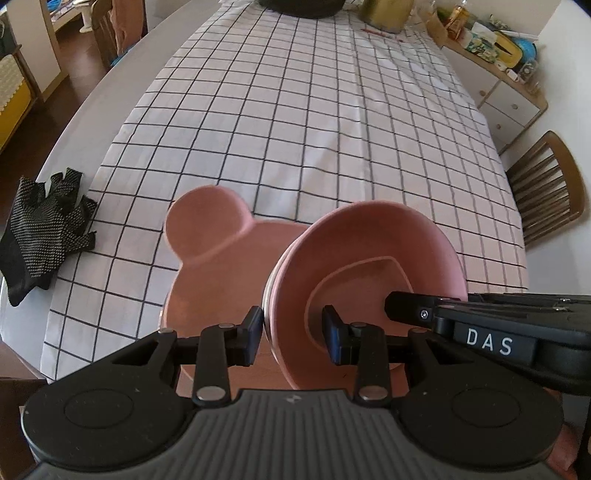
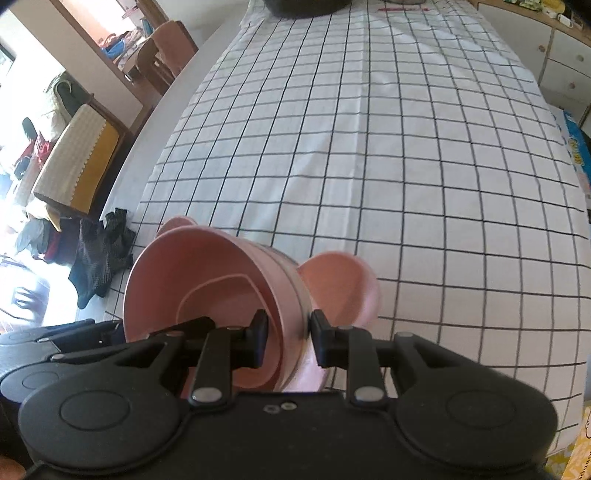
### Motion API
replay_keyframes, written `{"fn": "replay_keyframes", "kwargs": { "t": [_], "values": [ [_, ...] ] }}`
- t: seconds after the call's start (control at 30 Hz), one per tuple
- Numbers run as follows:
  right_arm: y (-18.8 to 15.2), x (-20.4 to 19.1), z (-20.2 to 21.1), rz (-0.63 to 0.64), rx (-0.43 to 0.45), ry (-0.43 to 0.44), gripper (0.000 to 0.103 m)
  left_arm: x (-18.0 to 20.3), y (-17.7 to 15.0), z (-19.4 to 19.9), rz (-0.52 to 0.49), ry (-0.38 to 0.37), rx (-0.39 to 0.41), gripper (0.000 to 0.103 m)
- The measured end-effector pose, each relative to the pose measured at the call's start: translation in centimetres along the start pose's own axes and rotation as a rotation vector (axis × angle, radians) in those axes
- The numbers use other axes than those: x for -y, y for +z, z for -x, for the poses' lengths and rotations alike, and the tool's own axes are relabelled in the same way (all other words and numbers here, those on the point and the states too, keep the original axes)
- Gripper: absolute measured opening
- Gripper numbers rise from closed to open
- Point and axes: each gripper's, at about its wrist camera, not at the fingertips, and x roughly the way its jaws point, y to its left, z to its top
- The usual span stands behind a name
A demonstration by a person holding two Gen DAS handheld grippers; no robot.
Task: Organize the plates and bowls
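A pink bowl (image 1: pixel 365 258) with a metal band under its rim is tilted above a pink bear-shaped plate (image 1: pixel 218 266) that lies on the checked tablecloth. My left gripper (image 1: pixel 293 334) straddles the bowl's left rim, one finger outside and one inside. My right gripper (image 2: pixel 290 341) grips the bowl's right rim (image 2: pixel 284 295) the same way. In the right wrist view the bowl (image 2: pixel 192 280) opens toward the left, and one ear of the plate (image 2: pixel 340 284) shows behind it. The right gripper's body also shows in the left wrist view (image 1: pixel 487 332).
A black dotted glove (image 1: pixel 44 229) lies at the table's left edge, also seen in the right wrist view (image 2: pixel 103 258). A wooden chair (image 1: pixel 546 188) stands at the right. A dark object (image 1: pixel 303 7) and a gold container (image 1: pixel 386 14) sit at the far end.
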Motion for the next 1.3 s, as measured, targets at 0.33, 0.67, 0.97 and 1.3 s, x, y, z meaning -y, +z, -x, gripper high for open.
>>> {"fn": "replay_keyframes", "kwargs": {
  "t": [0.33, 0.67, 0.97, 1.3],
  "values": [
    [-0.9, -1.2, -1.5, 0.028, -0.028, -0.008, 0.023, -1.3, -0.7, -1.0, -0.027, 0.003, -0.008, 0.034],
    [-1.1, -1.6, -2.6, 0.034, -0.043, -0.019, 0.023, -2.1, -0.6, -2.0, -0.023, -0.001, -0.017, 0.033],
    [-1.3, -1.9, -3.2, 0.038, -0.045, -0.026, 0.023, -2.2, -0.7, -2.4, -0.03, 0.001, -0.016, 0.033],
    [-1.3, -1.5, -2.9, 0.024, -0.037, -0.016, 0.025, -2.2, -0.7, -2.1, -0.039, -0.008, 0.004, 0.033]
  ]
}}
